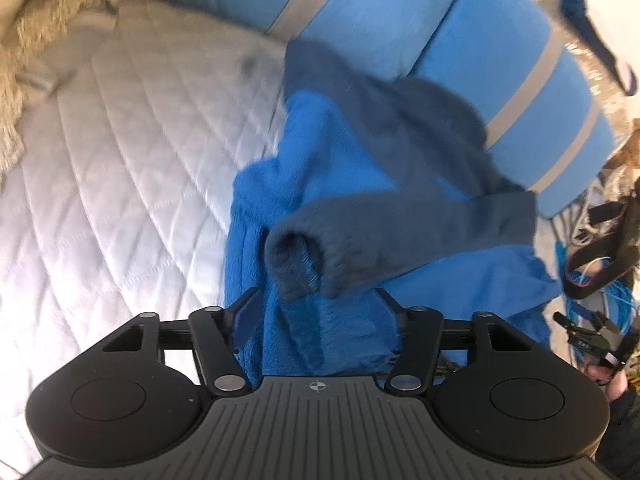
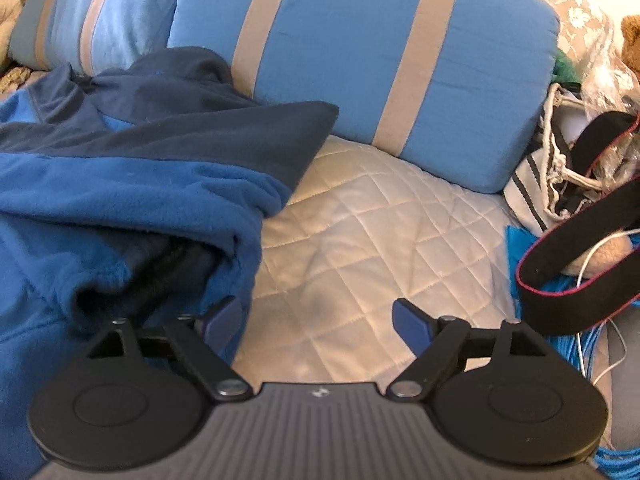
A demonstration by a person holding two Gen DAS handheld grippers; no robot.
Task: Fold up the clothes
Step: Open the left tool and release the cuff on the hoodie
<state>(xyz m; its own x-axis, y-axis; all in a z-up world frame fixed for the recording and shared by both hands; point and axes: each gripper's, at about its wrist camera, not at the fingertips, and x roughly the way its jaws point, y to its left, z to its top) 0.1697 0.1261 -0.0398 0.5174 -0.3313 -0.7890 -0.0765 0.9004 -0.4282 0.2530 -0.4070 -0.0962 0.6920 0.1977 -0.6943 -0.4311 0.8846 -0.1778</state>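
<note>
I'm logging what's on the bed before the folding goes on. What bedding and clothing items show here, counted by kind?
Striped blue pillows: 2, one at centre, another at the left
Blue fleece garment: 1, bright blue with navy panels
White quilted bedcover: 1
Total: 4
The clutter at the bed's right edge is too tangled to count.

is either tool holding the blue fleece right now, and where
Neither. The left tool stands open around a fold of the blue fleece without pinching; the right tool is open over the quilt.

No readable text, label, brand or number shows in either view.
</note>
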